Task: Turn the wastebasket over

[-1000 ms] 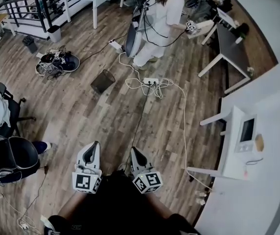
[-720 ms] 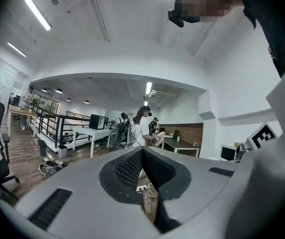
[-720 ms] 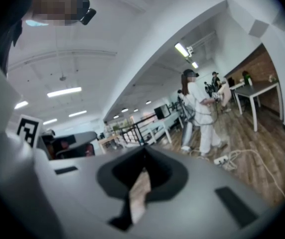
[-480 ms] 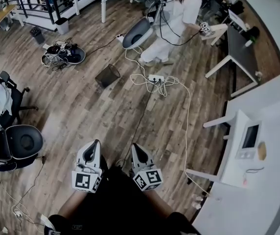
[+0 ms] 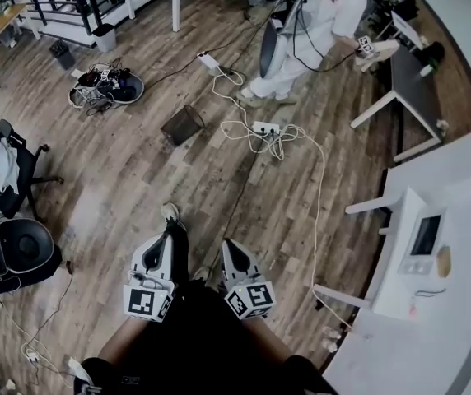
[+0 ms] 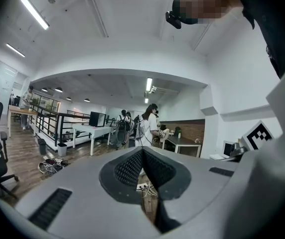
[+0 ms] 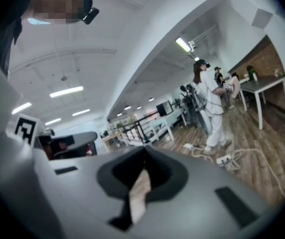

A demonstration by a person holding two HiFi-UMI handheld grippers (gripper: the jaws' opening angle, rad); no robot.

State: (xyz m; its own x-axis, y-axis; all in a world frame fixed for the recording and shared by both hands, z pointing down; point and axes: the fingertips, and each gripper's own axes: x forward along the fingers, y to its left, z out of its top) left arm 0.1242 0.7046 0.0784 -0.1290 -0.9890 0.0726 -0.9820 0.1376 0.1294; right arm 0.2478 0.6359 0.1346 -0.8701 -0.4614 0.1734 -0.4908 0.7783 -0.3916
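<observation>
The wastebasket (image 5: 183,124) is a black mesh bin that lies tipped on the wooden floor, well ahead of both grippers in the head view. My left gripper (image 5: 160,243) and right gripper (image 5: 229,249) are held side by side low in that view, both shut and empty. In the left gripper view the left gripper (image 6: 143,152) has its ribbed pads pressed together. The right gripper (image 7: 143,156) looks the same in the right gripper view. The basket does not show in either gripper view. My shoe (image 5: 170,212) steps forward just past the left gripper.
A power strip with a white cable (image 5: 266,128) lies on the floor right of the basket. A person in white (image 5: 318,19) stands beyond it. Office chairs (image 5: 13,249) stand at the left, a white desk (image 5: 400,245) at the right, a cable pile (image 5: 104,89) far left.
The whole view has shifted forward across the floor, and my foot has come into sight. Both grippers stay shut, side by side.
</observation>
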